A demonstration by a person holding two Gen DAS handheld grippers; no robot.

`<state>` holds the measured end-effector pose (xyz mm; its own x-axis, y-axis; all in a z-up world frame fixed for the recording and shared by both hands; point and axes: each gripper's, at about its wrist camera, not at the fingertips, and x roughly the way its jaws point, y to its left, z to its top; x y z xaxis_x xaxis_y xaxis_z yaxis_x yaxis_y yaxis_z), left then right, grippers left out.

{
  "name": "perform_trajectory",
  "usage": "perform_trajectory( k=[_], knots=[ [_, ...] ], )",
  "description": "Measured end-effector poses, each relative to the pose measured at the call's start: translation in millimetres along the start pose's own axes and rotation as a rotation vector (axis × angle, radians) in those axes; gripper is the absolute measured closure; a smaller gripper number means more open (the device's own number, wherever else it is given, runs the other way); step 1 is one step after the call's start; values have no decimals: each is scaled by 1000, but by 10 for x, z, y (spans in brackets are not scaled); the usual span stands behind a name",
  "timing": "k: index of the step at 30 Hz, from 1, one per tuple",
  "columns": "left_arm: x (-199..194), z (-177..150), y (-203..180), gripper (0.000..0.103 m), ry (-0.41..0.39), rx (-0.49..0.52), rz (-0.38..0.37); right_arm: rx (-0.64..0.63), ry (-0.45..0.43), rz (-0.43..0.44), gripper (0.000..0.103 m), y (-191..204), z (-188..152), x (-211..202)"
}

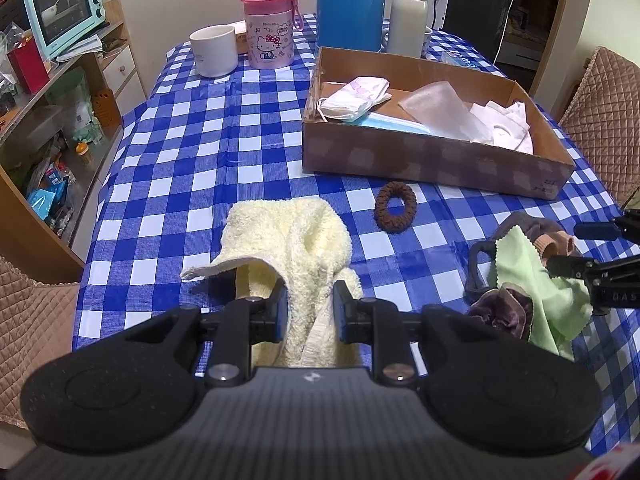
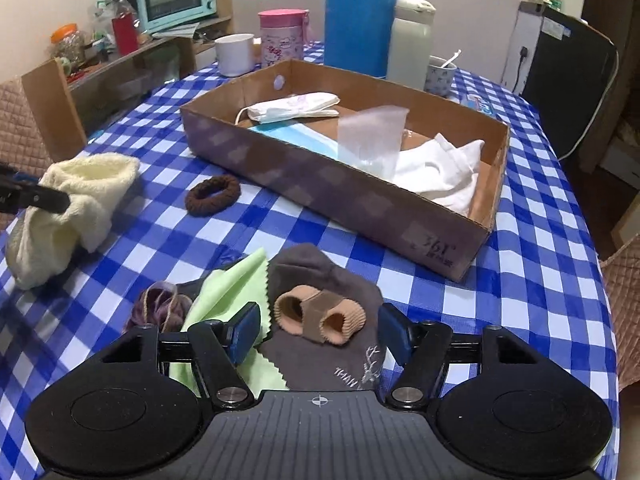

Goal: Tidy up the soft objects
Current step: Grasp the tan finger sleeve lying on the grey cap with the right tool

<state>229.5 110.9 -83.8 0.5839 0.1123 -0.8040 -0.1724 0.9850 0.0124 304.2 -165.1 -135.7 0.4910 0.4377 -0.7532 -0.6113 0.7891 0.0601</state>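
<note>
My left gripper [image 1: 311, 312] is shut on a fluffy cream towel [image 1: 280, 232], a fold of it pinched between the blue pads; the rest lies on the checked tablecloth. My right gripper [image 2: 320, 332] stands open over a grey sock [image 2: 320, 276], and a tan ribbed band [image 2: 320, 315] lies between its fingers, untouched. Beside them lie a green cloth [image 2: 228, 284] and a purple scrunchie [image 2: 160, 306]. A brown hair tie [image 1: 396, 207] rests in front of the cardboard box [image 1: 436, 160], which holds masks, a pad and white cloth.
At the table's far end stand a white mug [image 1: 214, 50], a pink lidded jar [image 1: 269, 30], a tall blue flask [image 1: 350, 4] and a white bottle [image 1: 409, 16]. A shelf with a teal oven [image 1: 60, 8] is at the left. Quilted chairs [image 1: 600, 120] flank the table.
</note>
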Motion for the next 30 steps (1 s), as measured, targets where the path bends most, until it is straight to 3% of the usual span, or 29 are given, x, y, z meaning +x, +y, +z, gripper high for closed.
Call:
perform_trajectory(
  k=[7, 12, 20, 26, 30],
  knots=[
    [46, 3, 0, 82, 5, -6, -1, 75, 6, 1, 38, -55, 29, 16],
    [67, 6, -9, 82, 8, -2, -2, 146, 16, -54, 38, -29, 31, 104],
    [82, 8, -6, 82, 11, -2, -4, 141, 20, -92, 38, 64, 25, 180],
    [99, 9, -2, 82, 14, -1, -7, 140, 2, -99, 60, 61, -1, 155],
    [105, 12, -5, 82, 12, -2, -5, 153, -2, -83, 67, 25, 9, 119]
  ],
)
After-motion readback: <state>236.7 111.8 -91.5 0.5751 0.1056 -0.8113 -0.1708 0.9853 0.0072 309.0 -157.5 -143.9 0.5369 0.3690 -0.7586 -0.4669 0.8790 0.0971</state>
